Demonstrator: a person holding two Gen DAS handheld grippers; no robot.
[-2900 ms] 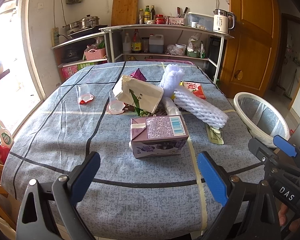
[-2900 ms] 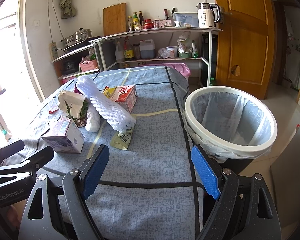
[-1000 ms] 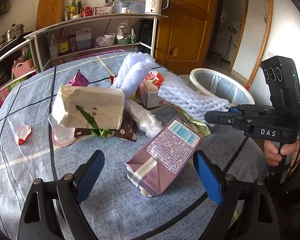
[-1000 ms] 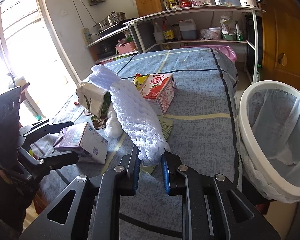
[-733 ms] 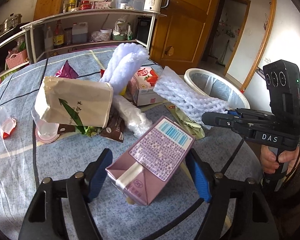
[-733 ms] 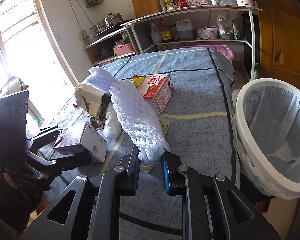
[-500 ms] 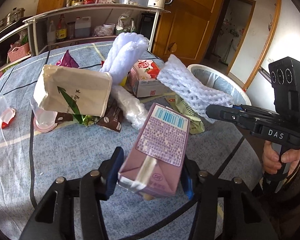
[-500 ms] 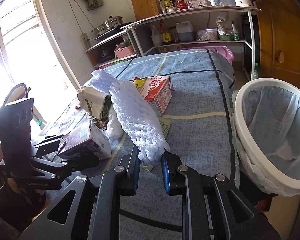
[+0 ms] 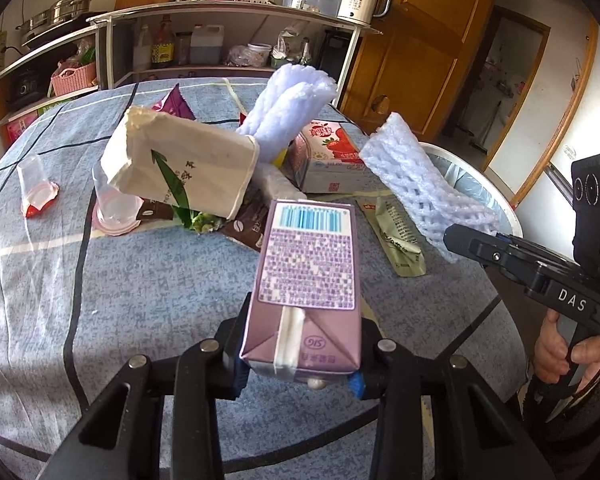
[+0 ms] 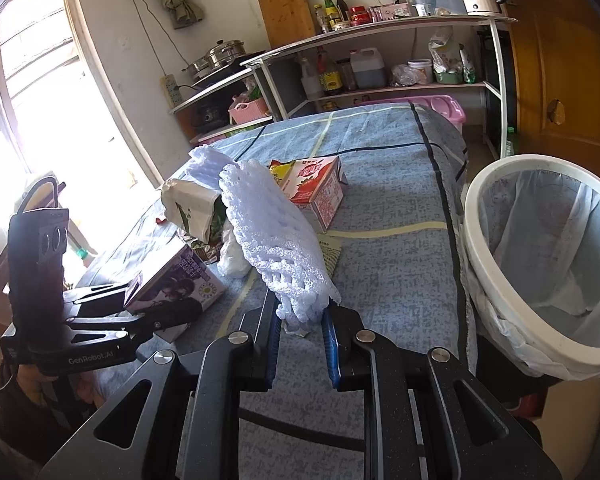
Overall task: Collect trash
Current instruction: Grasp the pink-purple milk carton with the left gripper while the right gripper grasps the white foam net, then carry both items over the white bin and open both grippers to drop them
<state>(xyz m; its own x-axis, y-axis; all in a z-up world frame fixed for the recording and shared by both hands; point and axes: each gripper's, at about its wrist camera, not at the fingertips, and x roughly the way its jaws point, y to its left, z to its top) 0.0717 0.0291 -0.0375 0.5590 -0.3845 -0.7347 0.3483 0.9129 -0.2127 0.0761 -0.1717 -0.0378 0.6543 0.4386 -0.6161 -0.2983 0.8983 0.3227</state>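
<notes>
Left tool [image 9: 300, 376] has just clamped a purple "SIG" milk carton [image 9: 308, 276], barcode forward; right tool [image 10: 302, 344] pinches white foam netting [image 10: 276, 248].

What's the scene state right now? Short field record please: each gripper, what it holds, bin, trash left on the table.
left gripper: its fingers have just been closing, now clamped on the purple carton
right gripper: shut on the white foam net
trash bin: lined with a bag, at the table's edge, nothing visible inside
left on table: red strawberry carton, paper bag, second foam net, green sachet, two plastic cups
</notes>
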